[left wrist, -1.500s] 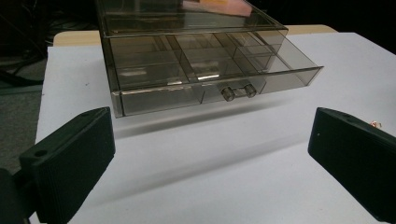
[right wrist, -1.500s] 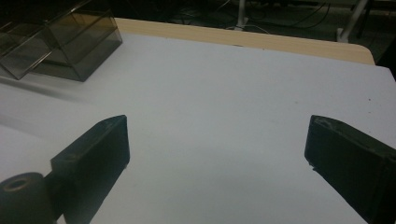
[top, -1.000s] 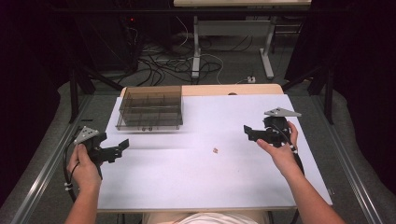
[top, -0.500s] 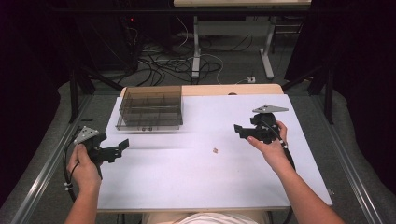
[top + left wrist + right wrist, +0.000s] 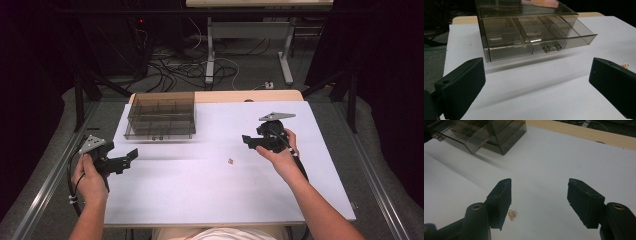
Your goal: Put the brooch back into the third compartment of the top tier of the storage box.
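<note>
Your right tongs (image 5: pixel 248 141) hang over the white worktop (image 5: pixel 210 200), jaws spread and empty; they have just been closing. The small gold trinket (image 5: pixel 230 161) lies flat on the worktop, just short of those tongs on the side toward you. In the right gripper view the trinket (image 5: pixel 512 214) sits beside the lower edge of the left-hand jaw, outside the gap between the jaws and not touching either.

Your left tongs (image 5: pixel 131 156) are held level, well apart from the trinket, jaws spread wide with nothing between them. In the left gripper view the trinket (image 5: pixel 624 65) peeks over the right-hand jaw.

The smoky clear drawer box (image 5: pixel 161 116) stands beyond the trinket at the far end of the worktop, its drawer (image 5: pixel 541 41) pulled out, divided into compartments, with two small knobs on its front. Bare worktop lies between the trinket and the right tongs.
</note>
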`<action>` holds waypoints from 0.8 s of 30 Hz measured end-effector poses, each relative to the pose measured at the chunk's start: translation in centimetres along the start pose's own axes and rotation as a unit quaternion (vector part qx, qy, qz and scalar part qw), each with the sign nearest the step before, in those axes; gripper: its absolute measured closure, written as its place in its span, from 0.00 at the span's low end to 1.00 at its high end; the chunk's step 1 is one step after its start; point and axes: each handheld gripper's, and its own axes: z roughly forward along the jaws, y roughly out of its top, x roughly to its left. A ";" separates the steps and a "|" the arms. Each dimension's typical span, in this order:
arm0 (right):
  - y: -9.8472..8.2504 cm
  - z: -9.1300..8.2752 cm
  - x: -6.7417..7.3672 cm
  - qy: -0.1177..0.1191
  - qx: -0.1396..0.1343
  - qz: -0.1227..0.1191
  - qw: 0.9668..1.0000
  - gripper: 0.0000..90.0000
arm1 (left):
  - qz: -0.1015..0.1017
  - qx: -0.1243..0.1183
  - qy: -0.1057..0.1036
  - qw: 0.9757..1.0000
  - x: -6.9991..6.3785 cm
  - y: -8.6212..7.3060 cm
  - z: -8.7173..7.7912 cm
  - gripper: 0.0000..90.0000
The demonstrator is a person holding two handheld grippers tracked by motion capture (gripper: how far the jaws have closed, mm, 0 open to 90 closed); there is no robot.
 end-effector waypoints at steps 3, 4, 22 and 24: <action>0.0 0.4 0.2 0.004 0.003 0.000 1.000 0.40 | -0.001 -0.001 -0.001 1.000 0.0 0.0 0.0 0.01; 0.0 0.5 0.2 0.002 0.006 -0.001 1.000 0.40 | -0.001 0.000 0.000 1.000 0.0 0.0 0.0 0.01; -0.8 2.9 1.6 0.032 0.055 -0.028 0.998 0.51 | 0.000 -0.001 0.000 1.000 0.0 0.0 0.0 0.01; -0.9 3.1 1.6 0.034 0.056 -0.026 0.997 0.52 | 0.000 -0.001 0.000 1.000 0.0 0.1 0.0 0.01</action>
